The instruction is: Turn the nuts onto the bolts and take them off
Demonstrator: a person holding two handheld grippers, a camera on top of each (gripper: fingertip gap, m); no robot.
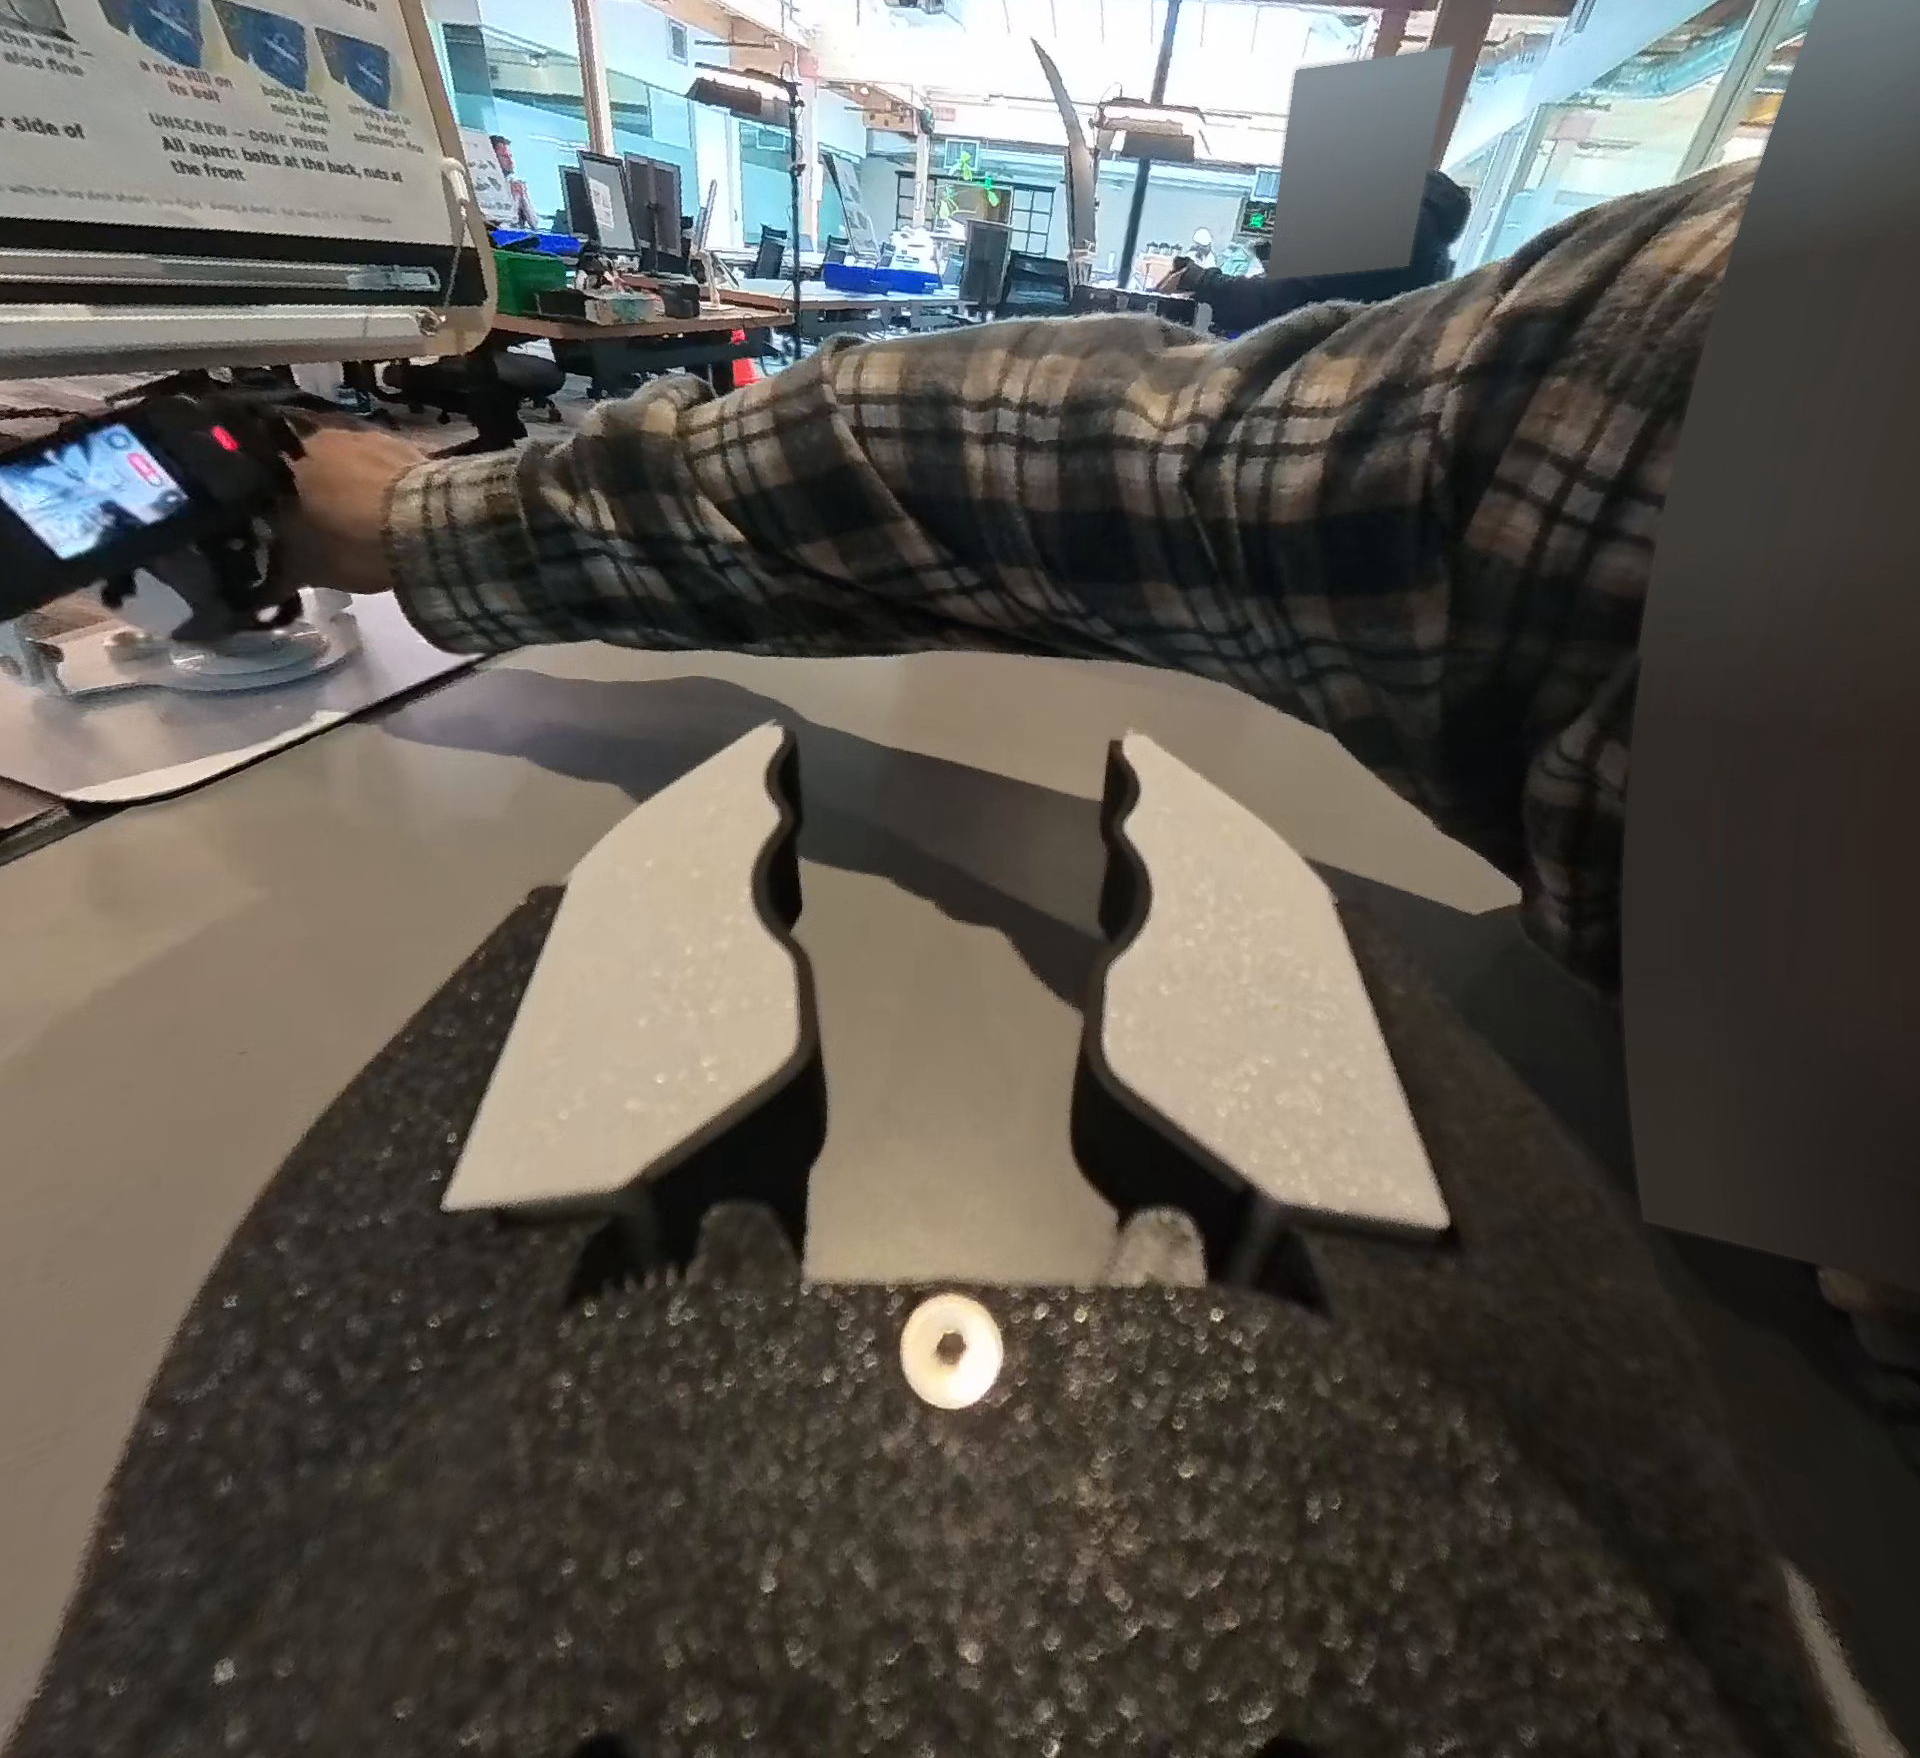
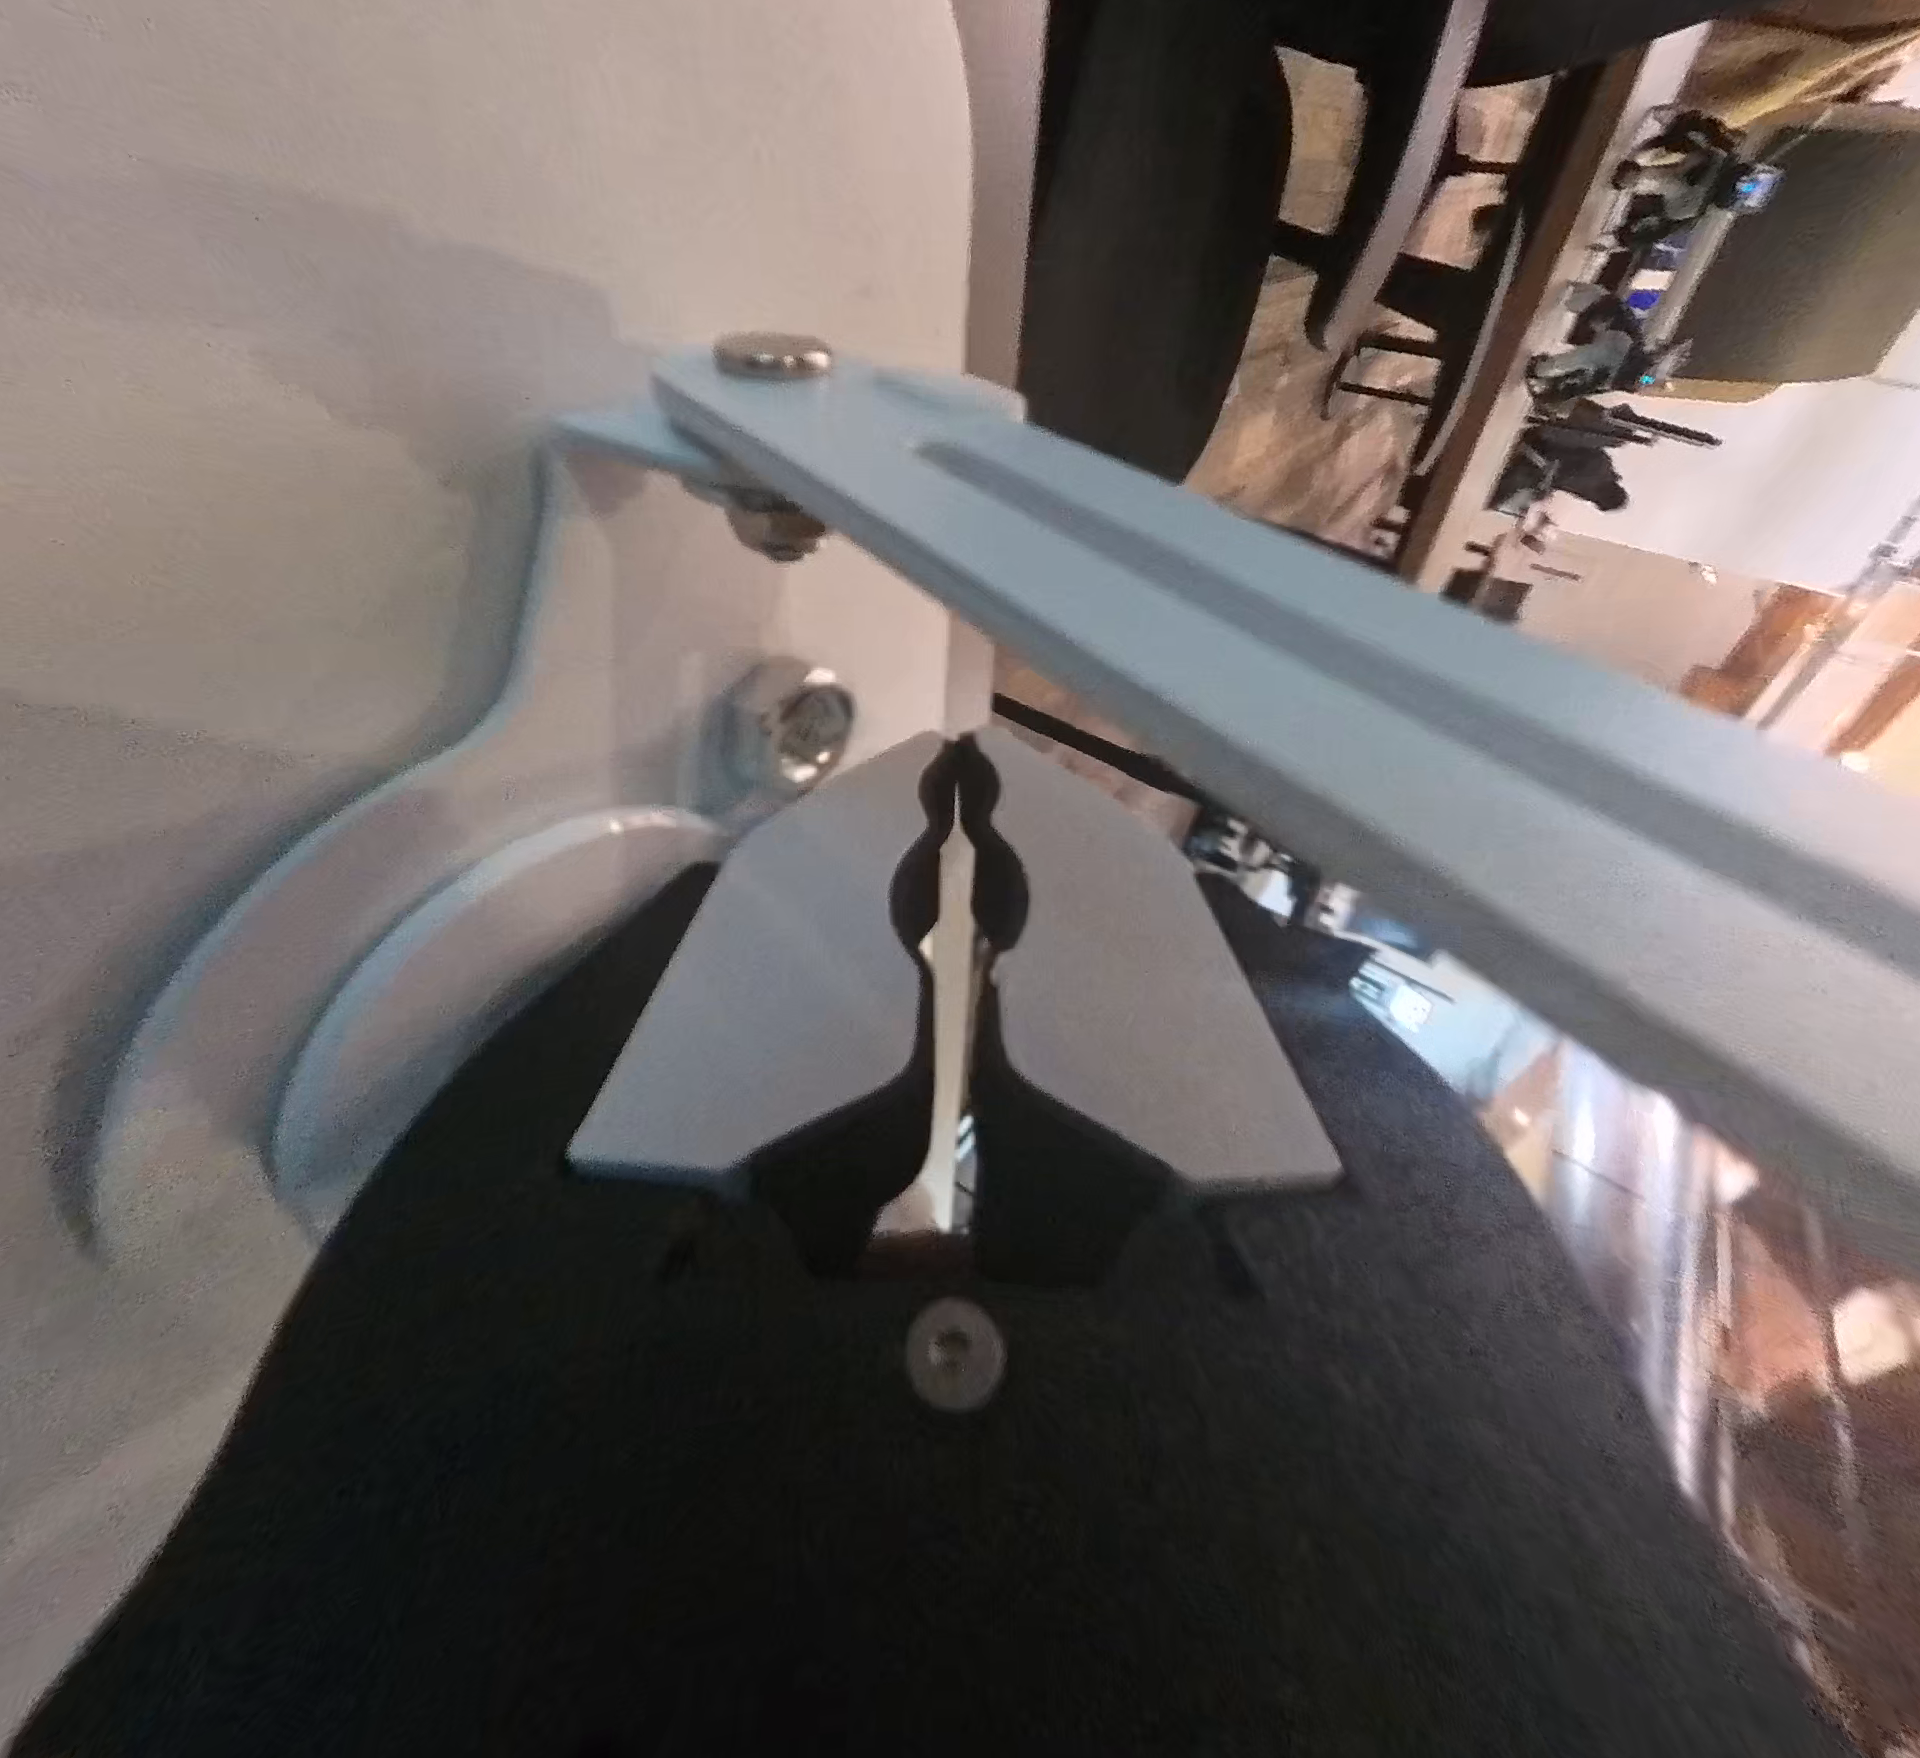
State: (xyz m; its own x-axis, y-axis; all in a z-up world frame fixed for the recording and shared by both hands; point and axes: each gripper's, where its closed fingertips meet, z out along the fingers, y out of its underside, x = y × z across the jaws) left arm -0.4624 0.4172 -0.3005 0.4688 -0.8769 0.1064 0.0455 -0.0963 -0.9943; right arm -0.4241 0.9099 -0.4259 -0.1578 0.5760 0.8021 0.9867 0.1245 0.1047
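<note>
My left gripper [image 1: 951, 773] is open and empty, with its grey fingers [image 1: 675, 960] spread low over a grey table [image 1: 208, 981]. My right gripper [image 2: 961, 752] is shut, fingertips touching, with nothing seen between them. It is tilted and close to a white metal stand. A silver nut on a bolt end [image 2: 795, 721] sits on the stand's bracket, just left of the tips. A second nut [image 2: 769, 536] and a bolt head [image 2: 774, 354] fasten a slotted white bar [image 2: 1351, 721]. No loose nuts or bolts show.
A plaid sleeve [image 1: 1039, 513] crosses the left wrist view; its hand [image 1: 343, 513] holds the other gripper's body with a small screen [image 1: 94, 503] at the stand's round base [image 1: 239, 659]. An instruction sheet [image 1: 208, 25] stands above. A white mat [image 1: 156, 742] lies beneath. Across from one pair of fingers to the other is roughly 50 cm. The bolt head [image 2: 774, 354] is about 8 cm from my right fingertips and 45 cm from my left.
</note>
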